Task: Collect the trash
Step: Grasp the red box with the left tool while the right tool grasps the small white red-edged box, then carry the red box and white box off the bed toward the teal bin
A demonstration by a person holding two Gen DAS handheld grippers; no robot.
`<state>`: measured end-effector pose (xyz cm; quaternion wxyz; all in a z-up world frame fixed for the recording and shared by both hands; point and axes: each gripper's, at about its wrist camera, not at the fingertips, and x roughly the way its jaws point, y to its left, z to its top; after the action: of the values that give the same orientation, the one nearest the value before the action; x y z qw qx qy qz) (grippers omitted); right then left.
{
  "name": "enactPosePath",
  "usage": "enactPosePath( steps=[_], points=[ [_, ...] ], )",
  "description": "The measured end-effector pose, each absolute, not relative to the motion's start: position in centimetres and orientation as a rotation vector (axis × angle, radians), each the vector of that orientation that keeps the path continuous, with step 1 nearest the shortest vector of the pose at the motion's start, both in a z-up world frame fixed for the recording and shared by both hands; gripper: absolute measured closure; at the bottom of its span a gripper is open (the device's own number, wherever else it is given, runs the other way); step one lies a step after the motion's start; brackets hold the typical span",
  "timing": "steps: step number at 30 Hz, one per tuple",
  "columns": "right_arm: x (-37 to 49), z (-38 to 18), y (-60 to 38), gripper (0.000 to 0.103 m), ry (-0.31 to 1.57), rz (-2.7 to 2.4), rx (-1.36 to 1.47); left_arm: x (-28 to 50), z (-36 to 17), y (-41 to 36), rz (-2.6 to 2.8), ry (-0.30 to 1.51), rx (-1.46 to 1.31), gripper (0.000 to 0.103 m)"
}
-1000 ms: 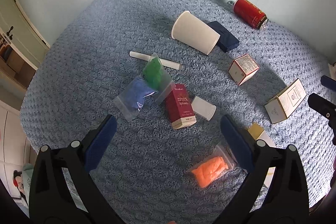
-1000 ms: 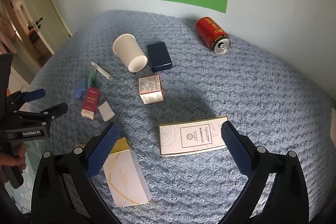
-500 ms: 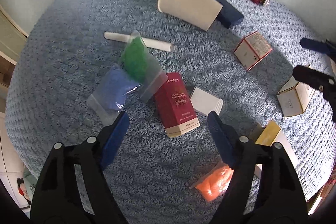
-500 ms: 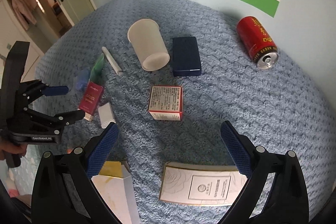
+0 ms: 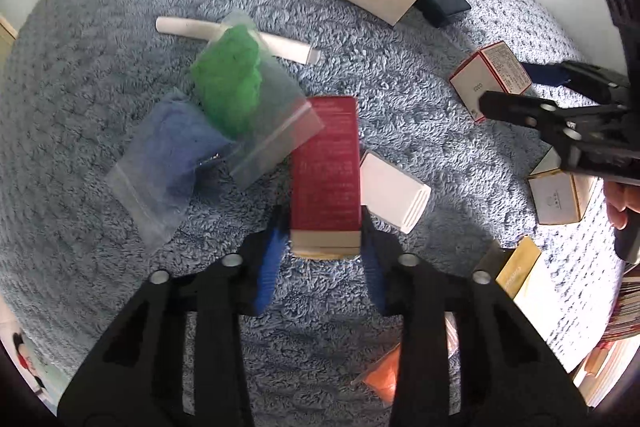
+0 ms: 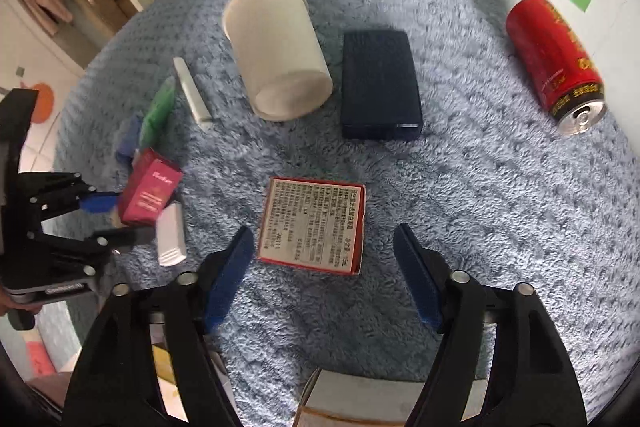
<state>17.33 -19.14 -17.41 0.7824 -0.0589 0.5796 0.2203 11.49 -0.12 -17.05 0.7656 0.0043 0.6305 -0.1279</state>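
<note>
The blanket is crowded on its left side and open on its right. Around the red carton there is little room: a white box lies just beside it on one flank, and two clear bags, green and blue, overlap against the other. A paper cup on its side and a dark case block the far middle. The printed box has bare pile on both flanks. Between it and the can by the wall runs a wide clear stretch. Cartons crowd the near edge.
</note>
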Motion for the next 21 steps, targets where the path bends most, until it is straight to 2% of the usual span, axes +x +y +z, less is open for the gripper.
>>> enactPosePath(
  steps=[2,7,21],
  points=[
    [17.4,-17.4,-19.3,0.054,1.244,0.484,-0.108,11.4,-16.9,0.2,-0.286,1.362,-0.008,0.076],
    [16.7,-16.5,-20.0,0.056,1.225,0.497,-0.11,10.7,-15.8,1.6,-0.324,1.33,-0.076,0.076],
    [13.4,-11.5,-21.1,0.056,1.147,0.524,-0.135,5.8,-10.9,4.0,-0.317,1.23,-0.012,0.077]
  ],
)
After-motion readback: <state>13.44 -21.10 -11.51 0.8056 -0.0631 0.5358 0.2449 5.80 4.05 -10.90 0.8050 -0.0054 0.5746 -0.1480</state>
